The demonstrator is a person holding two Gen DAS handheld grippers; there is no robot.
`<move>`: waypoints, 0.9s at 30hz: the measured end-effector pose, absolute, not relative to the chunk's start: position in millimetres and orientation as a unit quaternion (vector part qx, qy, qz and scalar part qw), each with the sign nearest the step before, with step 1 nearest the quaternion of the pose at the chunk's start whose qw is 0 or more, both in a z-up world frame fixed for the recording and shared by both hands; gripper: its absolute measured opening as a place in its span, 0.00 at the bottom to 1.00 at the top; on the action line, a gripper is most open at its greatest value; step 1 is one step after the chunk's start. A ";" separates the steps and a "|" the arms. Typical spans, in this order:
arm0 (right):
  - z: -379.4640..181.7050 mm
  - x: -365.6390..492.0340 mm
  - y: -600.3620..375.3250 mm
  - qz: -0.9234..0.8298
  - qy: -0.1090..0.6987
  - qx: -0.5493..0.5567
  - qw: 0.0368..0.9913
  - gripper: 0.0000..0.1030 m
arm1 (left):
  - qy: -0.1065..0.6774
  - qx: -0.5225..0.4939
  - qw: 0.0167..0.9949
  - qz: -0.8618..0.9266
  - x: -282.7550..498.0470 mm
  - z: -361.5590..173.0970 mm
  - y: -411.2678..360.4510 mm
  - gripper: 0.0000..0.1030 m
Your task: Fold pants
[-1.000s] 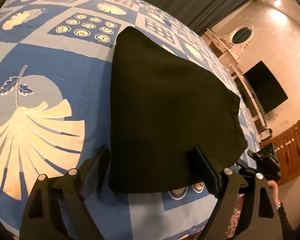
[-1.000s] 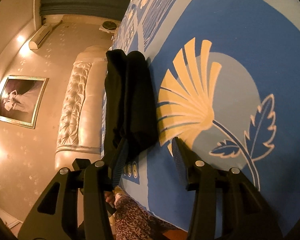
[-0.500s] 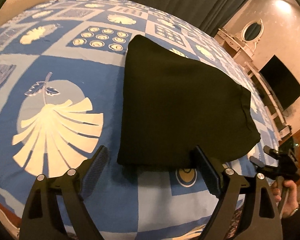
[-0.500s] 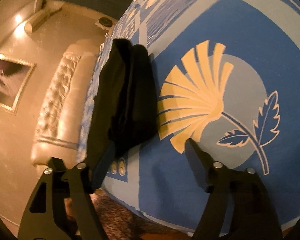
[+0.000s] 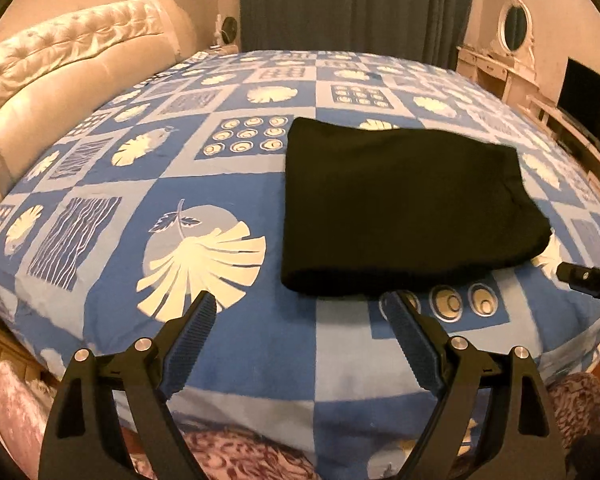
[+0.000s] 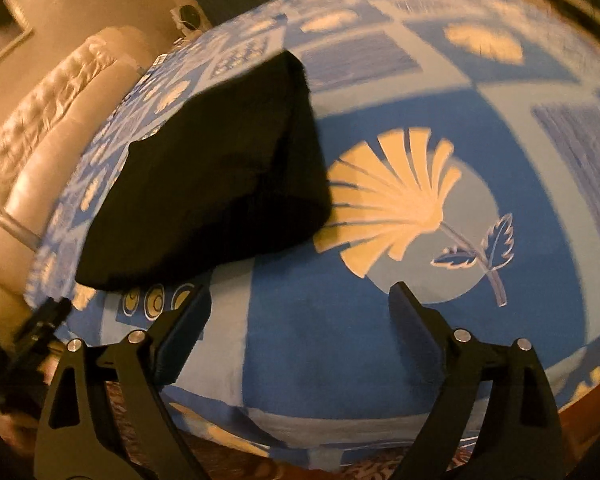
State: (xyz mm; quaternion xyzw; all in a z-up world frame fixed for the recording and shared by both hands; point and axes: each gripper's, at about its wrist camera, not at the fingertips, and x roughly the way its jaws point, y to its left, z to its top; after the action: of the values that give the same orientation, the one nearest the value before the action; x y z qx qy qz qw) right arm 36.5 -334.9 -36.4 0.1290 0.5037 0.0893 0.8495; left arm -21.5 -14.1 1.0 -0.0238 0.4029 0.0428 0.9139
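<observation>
Pants [image 5: 400, 204] look done to me: one compact black rectangle, several layers thick, lying flat on the bed [image 5: 260, 352] near the front edge, just left of the fan-leaf print [image 6: 388, 204] in the right cam and right of the matching print in the left cam. Edges look fairly square; far right corner bulges a bit, can't tell if that's a loose layer or just lens warp.

Left gripper [image 5: 300, 320]: jaws spread wide, nothing btwn them, only sheet below. It sits just short of the near edge of the pants, not touching.

Right gripper [image 6: 300, 300]: jaws have just been opening, now spread wide, nothing btwn them. Left finger is near the pants' front corner, clear of the cloth. Right cam is blurred, so fine detail is iffy.

Judgement: folding is at or v. near the end. What's left, if anything: a pat-down or squaring that far corner. I see no leg or waistband hanging out.
</observation>
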 end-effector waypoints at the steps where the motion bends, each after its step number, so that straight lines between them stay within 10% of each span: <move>1: -30.5 31.9 -329.2 0.088 0.493 0.112 0.859 0.88 | 0.404 -0.027 0.913 0.043 -23.5 2.3 -14.5 0.83; 27: -15.9 8.5 -309.4 0.086 0.443 0.078 0.889 0.93 | 0.397 -0.065 0.914 0.047 -28.2 6.5 -21.6 0.83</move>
State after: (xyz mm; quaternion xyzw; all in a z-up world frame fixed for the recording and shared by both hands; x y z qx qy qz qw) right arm 8.5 -309.4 -15.9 0.0782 0.4433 0.0865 0.8888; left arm -28.2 -21.6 6.5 -0.0653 0.3965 0.0472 0.9145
